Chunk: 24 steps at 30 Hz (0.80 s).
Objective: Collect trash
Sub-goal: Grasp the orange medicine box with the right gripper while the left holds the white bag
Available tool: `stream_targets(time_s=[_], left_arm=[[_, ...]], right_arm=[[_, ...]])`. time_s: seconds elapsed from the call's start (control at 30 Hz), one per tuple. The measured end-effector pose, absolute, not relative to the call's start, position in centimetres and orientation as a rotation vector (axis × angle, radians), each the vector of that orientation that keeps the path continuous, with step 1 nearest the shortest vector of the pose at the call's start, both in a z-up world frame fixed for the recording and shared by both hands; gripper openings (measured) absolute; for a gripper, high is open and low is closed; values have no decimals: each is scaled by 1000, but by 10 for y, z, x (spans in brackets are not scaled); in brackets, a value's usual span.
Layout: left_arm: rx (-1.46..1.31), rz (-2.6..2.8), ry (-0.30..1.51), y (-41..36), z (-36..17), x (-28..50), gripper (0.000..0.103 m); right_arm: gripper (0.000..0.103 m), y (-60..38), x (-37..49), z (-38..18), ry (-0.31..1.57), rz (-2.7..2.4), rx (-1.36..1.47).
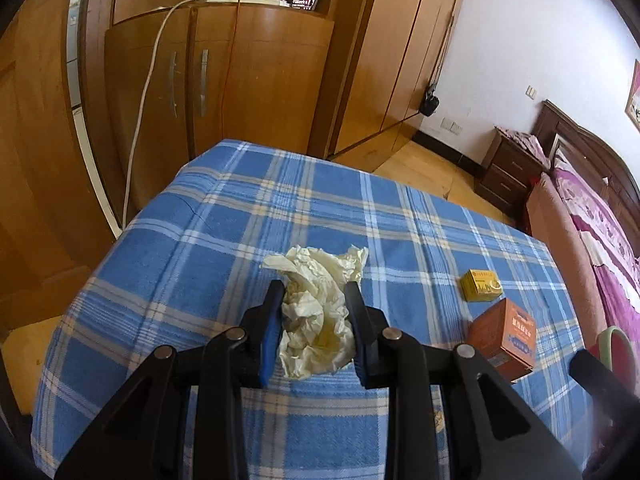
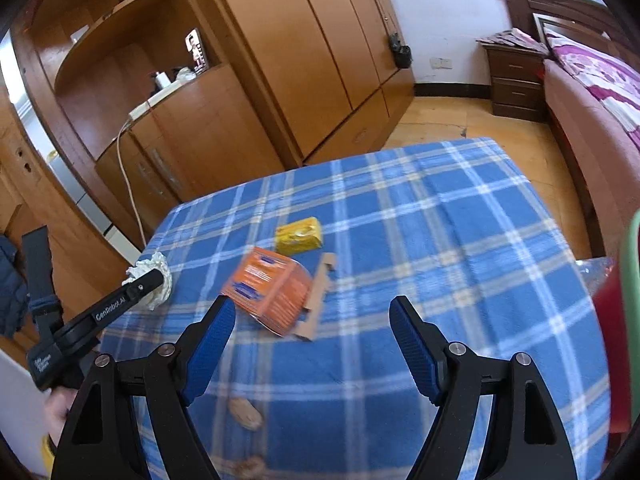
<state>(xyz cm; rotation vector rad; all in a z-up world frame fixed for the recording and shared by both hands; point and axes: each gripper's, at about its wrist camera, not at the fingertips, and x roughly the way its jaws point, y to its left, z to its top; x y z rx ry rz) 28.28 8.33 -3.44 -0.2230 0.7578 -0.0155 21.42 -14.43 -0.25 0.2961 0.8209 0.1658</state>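
My left gripper point(image 1: 314, 290) is shut on a crumpled pale yellow tissue point(image 1: 316, 308) and holds it over the blue plaid table point(image 1: 200, 248). In the right wrist view the left gripper point(image 2: 154, 280) shows at the table's left edge with the tissue point(image 2: 160, 268) in it. An orange box point(image 1: 504, 334) and a small yellow box point(image 1: 481, 285) lie on the table to the right. My right gripper point(image 2: 312, 306) is open and empty, just in front of the orange box point(image 2: 268, 288), whose flap is open. The yellow box point(image 2: 299, 235) lies behind it.
A green-rimmed red bin point(image 2: 624, 320) stands at the table's right edge; it also shows in the left wrist view point(image 1: 614, 346). Wooden wardrobes point(image 2: 280, 60) and a cabinet point(image 1: 224, 80) stand beyond the table. A bed point(image 2: 592, 92) is at the right.
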Motion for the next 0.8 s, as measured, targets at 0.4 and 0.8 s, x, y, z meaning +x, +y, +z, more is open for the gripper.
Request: stream_targets(time_s=[0.4, 0.8], left_arm=[[-268, -28, 737, 91, -34, 282, 30], [-282, -40, 741, 92, -37, 283, 30]], right_arm=[[81, -88, 249, -14, 864, 162, 176], [58, -83, 261, -34, 914, 101, 160]])
